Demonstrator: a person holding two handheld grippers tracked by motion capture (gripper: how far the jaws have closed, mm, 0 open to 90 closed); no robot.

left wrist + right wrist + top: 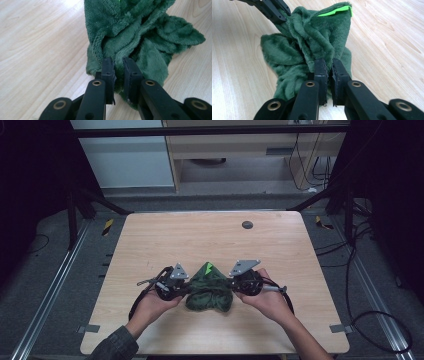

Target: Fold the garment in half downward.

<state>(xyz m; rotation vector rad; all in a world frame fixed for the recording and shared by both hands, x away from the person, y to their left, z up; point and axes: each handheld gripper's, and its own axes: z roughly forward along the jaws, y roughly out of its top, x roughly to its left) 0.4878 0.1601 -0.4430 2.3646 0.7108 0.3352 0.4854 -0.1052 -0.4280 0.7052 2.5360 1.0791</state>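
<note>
A bunched green fleece cloth lies near the table's front edge, about midway along it. The left gripper pinches one side of it, and the right gripper pinches the opposite side, both sets of jaws pressed onto the fabric.

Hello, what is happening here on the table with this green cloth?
A person holds a claw in each hand and works on a green plush cloth bunched near the front of the wooden table. The left claw is shut on a fold at one side, the right claw on a fold at the opposite side. A bright green tag sticks out on top.
</note>
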